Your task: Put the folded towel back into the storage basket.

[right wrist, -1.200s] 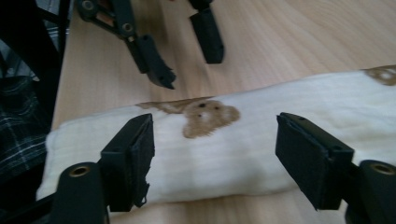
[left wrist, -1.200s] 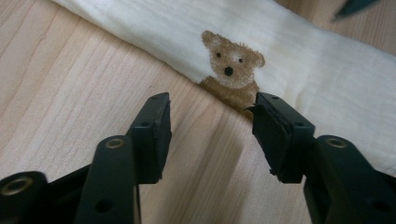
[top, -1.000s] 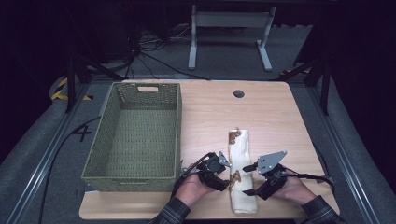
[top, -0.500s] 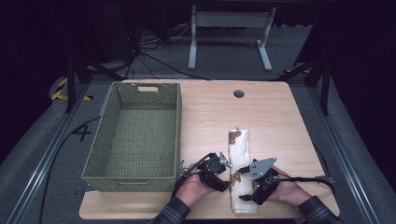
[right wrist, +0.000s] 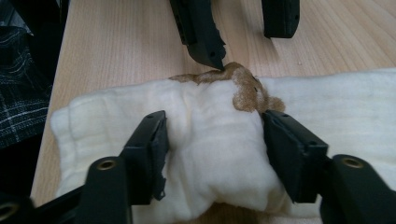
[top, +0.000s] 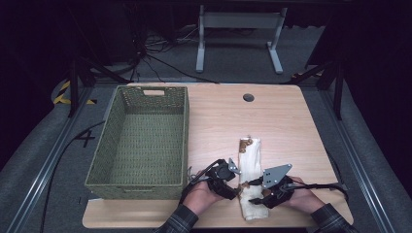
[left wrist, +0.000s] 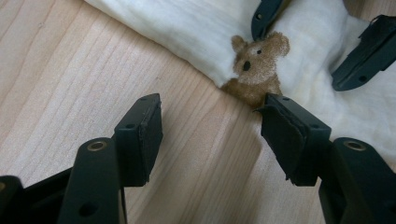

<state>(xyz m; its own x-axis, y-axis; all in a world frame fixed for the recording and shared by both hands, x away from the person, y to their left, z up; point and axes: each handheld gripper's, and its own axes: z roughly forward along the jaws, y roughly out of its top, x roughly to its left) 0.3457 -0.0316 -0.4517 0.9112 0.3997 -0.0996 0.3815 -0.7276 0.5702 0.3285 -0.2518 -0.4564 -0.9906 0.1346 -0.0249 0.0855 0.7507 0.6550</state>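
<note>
The jaws of the right gripper (right wrist: 212,154) have just been closing and now pinch a raised fold of the towel (right wrist: 215,140) between their pads, the cloth bulging up in the gap. The jaws of the left gripper (left wrist: 215,135) stand about half open over bare desk (left wrist: 70,70), nothing between them; one tip touches or nearly touches the brown bear patch (left wrist: 257,70) at the towel's edge.

The towel (top: 250,177) lies folded in a long strip on the desk (top: 272,121), just right of the basket (top: 141,141) and near its front corner. Both grippers sit at the strip's near half, the left gripper (top: 232,180) between basket and towel, the right gripper (top: 257,194) on the towel's far side from the basket.

Judged from this, the right-hand grip is newly made, so the towel is ready to be lifted or folded; the left jaws would need to close on the bear-patch edge for a two-point hold.

Compared with a second ago: the right gripper then hung above the towel with its jaws wide and clear of the cloth; it has since dropped onto the strip, nearer the desk's front edge. The left gripper, towel and basket lie as before.
</note>
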